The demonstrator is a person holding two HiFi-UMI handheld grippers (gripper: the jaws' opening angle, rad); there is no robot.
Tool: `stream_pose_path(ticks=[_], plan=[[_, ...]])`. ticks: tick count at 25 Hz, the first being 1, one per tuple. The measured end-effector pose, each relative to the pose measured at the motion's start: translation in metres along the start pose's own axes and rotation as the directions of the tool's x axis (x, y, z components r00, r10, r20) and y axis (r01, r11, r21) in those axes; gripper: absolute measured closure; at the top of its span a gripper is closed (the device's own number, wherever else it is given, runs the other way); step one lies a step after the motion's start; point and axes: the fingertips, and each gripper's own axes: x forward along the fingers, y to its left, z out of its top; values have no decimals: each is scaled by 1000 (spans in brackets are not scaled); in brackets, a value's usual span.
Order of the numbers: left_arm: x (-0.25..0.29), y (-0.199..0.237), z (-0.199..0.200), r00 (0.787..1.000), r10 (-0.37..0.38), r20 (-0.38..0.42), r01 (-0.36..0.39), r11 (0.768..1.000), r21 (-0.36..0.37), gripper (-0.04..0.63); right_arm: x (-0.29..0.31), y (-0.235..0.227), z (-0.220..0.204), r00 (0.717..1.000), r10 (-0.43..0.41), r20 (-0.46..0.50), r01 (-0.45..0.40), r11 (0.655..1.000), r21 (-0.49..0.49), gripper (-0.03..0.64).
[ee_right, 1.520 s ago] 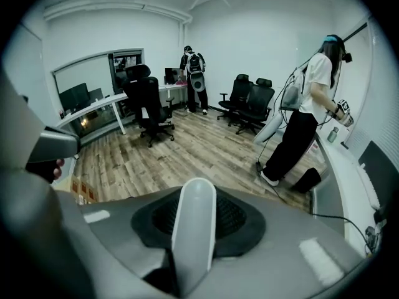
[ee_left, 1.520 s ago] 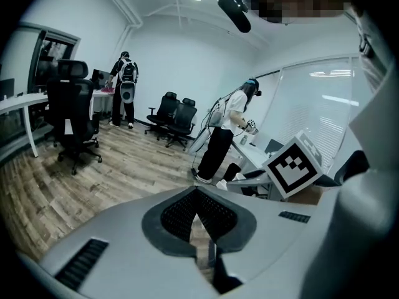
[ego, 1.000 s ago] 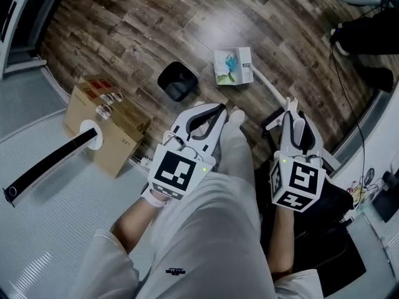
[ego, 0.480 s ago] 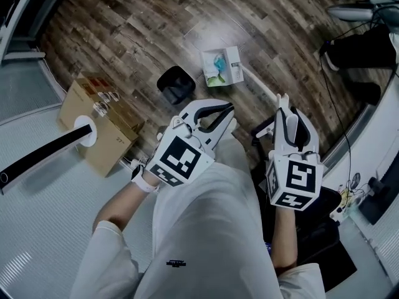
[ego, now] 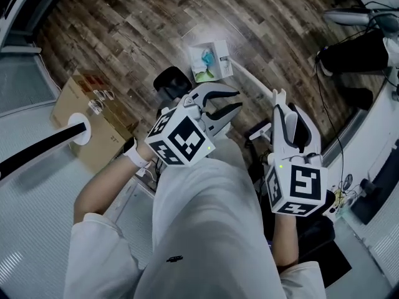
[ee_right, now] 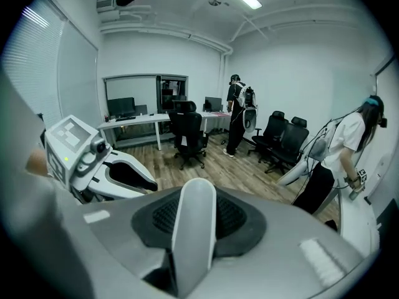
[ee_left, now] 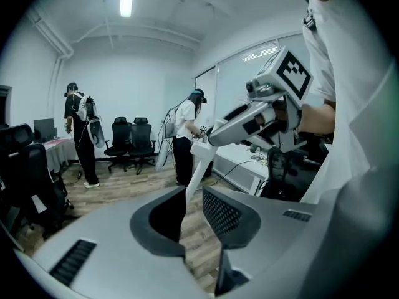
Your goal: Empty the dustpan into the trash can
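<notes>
The white dustpan (ego: 207, 60) rests on the wood floor with blue-green scraps in it, right beside the black trash can (ego: 171, 83). Its long white handle (ego: 255, 83) runs back to my right gripper (ego: 280, 101), which is shut on it; in the right gripper view the handle (ee_right: 195, 198) stands between the jaws of that gripper (ee_right: 194, 223). My left gripper (ego: 225, 103) hovers near the trash can with its jaws opening and nothing between them. The left gripper view shows the gap of the left gripper (ee_left: 194, 207) bare, with the handle (ee_left: 195, 167) beyond it.
A cardboard box (ego: 81, 120) and a black tube with a white disc (ego: 43, 145) lie at the left. Black gear and cables (ego: 349, 55) sit at the right. People (ee_left: 80, 132), office chairs (ee_right: 187, 132) and desks (ee_right: 134, 126) stand farther off in the room.
The left gripper has rolled and its jaws have parted. The right gripper has risen with the handle, and the dustpan now lies closer to the trash can.
</notes>
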Motion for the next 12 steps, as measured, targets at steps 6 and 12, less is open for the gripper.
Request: stream_pose_path(ticks=[6, 12], plan=[[17, -1, 1, 997, -78, -26, 81, 991, 103, 467, -2, 19, 14, 999, 45, 14, -44, 998, -54, 500], [27, 3, 0, 992, -120, -28, 123, 983, 137, 445, 0, 37, 23, 996, 93, 16, -91, 991, -93, 500]])
